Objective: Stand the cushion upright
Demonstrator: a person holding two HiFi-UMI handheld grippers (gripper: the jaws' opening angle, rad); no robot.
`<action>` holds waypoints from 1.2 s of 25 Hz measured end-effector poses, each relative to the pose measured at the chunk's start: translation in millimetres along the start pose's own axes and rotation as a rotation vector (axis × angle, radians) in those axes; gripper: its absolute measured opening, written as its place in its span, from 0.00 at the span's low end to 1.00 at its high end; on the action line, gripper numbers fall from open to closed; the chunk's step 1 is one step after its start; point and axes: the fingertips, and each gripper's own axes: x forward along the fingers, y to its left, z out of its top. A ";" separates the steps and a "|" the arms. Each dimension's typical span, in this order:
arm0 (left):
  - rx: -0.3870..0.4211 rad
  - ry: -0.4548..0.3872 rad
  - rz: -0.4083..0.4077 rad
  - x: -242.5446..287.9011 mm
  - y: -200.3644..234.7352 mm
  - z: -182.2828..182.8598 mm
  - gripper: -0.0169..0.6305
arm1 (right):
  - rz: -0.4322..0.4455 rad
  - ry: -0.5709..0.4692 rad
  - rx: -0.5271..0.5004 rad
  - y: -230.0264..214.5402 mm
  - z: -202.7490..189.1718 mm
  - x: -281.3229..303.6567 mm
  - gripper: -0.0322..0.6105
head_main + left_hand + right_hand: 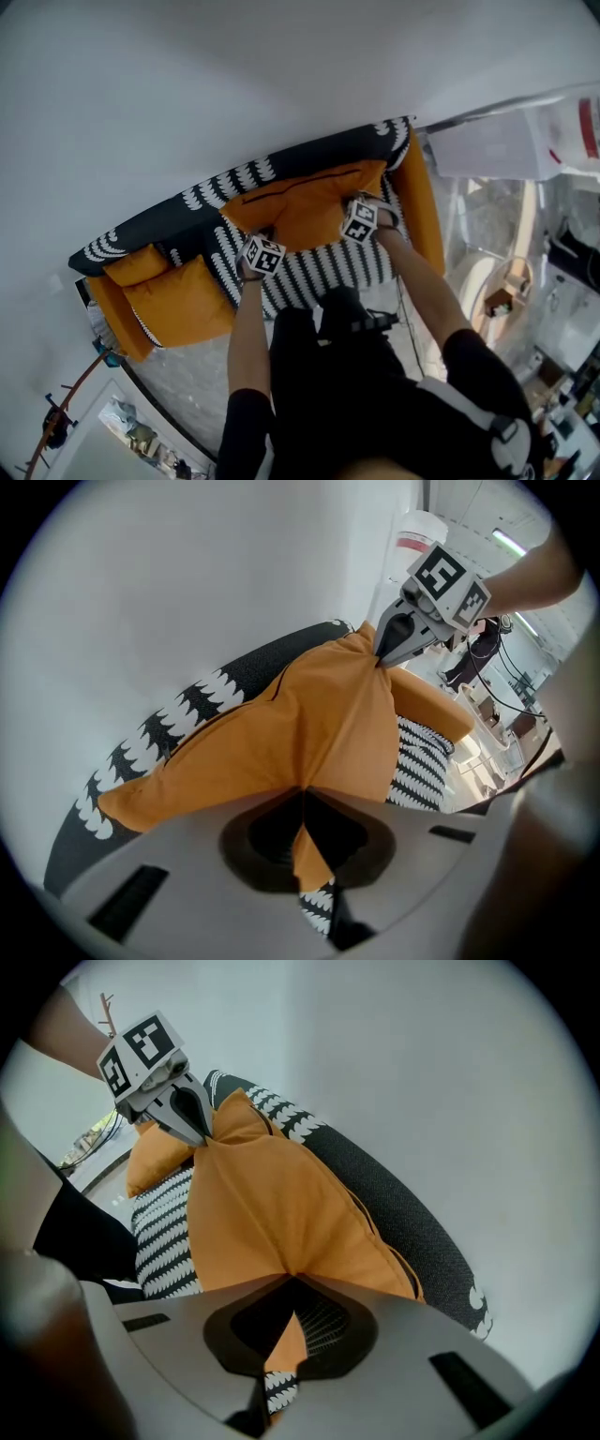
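Note:
An orange cushion (309, 208) leans against the black backrest of the sofa (169, 225), held up by two of its corners. My left gripper (251, 274) is shut on the cushion's near left corner, and orange fabric (309, 761) runs pinched between its jaws. At the other corner my right gripper (361, 208) is shut on orange cloth (281, 1232) as well. In the left gripper view the right gripper (380, 660) bites the far corner. The right gripper view shows the left gripper (208, 1140) doing the same.
The sofa has orange armrests (424, 197) and a black-and-white patterned seat (319, 267). A second orange cushion (183, 302) lies at the sofa's left end. A white wall (234, 84) rises behind. Clutter and white furniture (525, 150) stand to the right.

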 end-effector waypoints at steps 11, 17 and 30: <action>-0.111 -0.015 -0.050 3.1 4.3 2.3 0.09 | -0.093 0.009 -0.015 -13.2 0.8 9.5 0.12; -0.181 -0.058 -0.048 -13.7 5.3 6.1 0.13 | -0.134 -0.010 0.013 -13.7 -0.6 -5.5 0.16; -0.426 -0.318 0.051 -106.1 9.0 7.8 0.13 | -0.232 -0.252 0.331 -4.4 52.2 -119.1 0.10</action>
